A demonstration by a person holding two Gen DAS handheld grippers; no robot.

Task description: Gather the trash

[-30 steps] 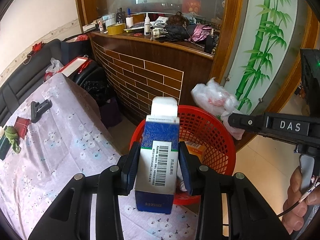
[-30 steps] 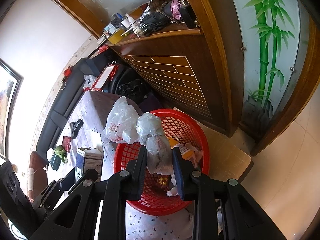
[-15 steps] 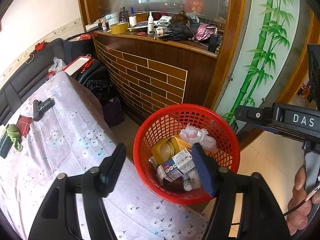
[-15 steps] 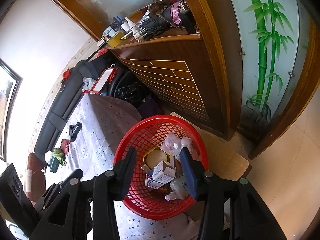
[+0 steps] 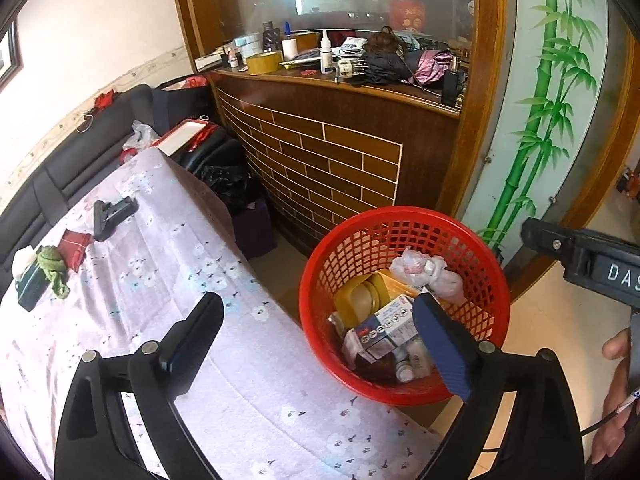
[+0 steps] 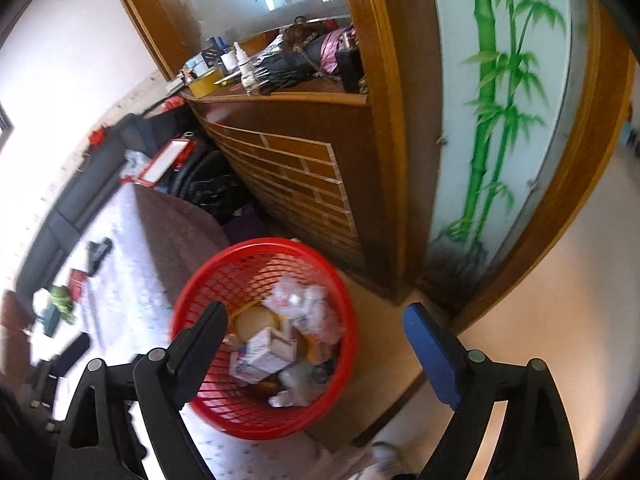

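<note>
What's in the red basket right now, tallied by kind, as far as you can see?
In the red basket, what can be told apart:
Cartons: 1, blue and white carton
Plastic bags: 1, crumpled clear bag
Yellow containers: 1, yellow tub
Small white bottles: at least 2, partly hidden
Total: at least 5. Both grippers' jaws are opening with nothing between them.

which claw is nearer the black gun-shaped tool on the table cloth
Left. The left claw hangs over the floral cloth and basket edge, with the black tool further up the table. The right claw is over the red basket, farther off. Both are opening, empty.
</note>
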